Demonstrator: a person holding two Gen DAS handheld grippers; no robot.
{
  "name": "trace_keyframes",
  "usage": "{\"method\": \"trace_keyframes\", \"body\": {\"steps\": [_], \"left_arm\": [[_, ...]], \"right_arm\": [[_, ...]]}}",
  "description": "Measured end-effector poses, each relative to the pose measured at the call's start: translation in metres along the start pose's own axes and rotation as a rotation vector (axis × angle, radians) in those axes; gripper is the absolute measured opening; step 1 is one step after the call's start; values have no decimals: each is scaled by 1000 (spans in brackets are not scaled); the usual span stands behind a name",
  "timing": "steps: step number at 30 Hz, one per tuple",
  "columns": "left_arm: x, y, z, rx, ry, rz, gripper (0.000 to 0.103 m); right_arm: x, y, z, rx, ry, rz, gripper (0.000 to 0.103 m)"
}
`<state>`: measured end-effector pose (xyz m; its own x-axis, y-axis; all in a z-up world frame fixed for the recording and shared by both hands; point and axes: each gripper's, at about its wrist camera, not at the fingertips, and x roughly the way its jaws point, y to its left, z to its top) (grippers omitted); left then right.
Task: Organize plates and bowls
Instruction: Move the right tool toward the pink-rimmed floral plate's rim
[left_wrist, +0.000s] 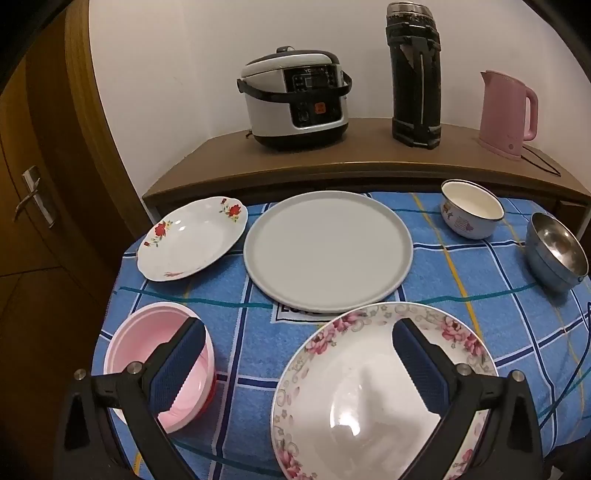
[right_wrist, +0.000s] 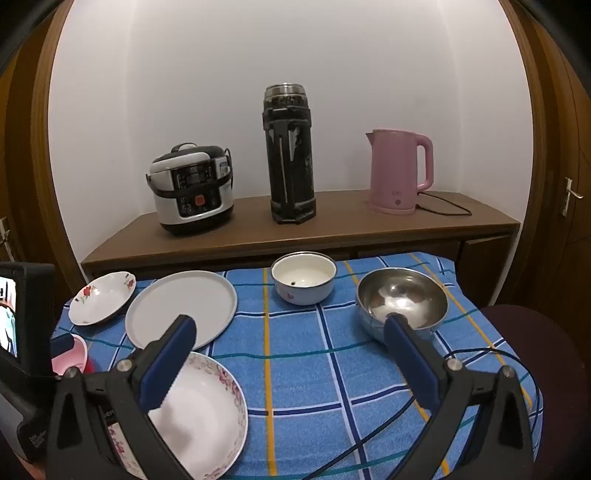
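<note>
I have both hand-held grippers gaping wide with nothing between their pads. My left hand-held gripper (left_wrist: 299, 358) hangs over the near edge of the surface (left_wrist: 480, 332), which is covered by a blue checked cloth. Its left finger is above the pink bowl (left_wrist: 136, 343) and its right finger above the floral bowl (left_wrist: 354, 387). Beyond them the grey plate (left_wrist: 328, 251) lies flat, with the rose plate (left_wrist: 192, 238) just beside it at the far left corner. My right hand-held gripper (right_wrist: 288, 358) points across the cloth; its right fingertip sits in front of the steel bowl (right_wrist: 402, 299), and the enamel bowl (right_wrist: 303, 277) stands near that, toward the grey plate. On the wooden sideboard (right_wrist: 332, 225) behind are a cooker (right_wrist: 192, 188), a black flask (right_wrist: 290, 155) and a pink kettle (right_wrist: 399, 171)
</note>
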<state>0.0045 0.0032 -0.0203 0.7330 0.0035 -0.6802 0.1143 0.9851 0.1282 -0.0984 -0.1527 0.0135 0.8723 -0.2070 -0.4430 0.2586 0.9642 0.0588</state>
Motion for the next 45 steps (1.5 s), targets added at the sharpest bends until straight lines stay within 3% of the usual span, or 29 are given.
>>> {"method": "trace_keyframes", "body": {"steps": [8, 15, 26, 45], "left_arm": [[2, -1, 0, 8, 12, -2, 103], [-1, 3, -1, 14, -2, 7, 103], [-7, -1, -1, 32, -12, 10, 103], [-3, 1, -5, 33, -2, 17, 103]], "right_arm": [[5, 1, 0, -17, 32, -15, 103], [34, 8, 1, -103, 113, -104, 103], [44, 10, -4, -73, 256, -56, 103], [56, 9, -10, -68, 268, -43, 103]]}}
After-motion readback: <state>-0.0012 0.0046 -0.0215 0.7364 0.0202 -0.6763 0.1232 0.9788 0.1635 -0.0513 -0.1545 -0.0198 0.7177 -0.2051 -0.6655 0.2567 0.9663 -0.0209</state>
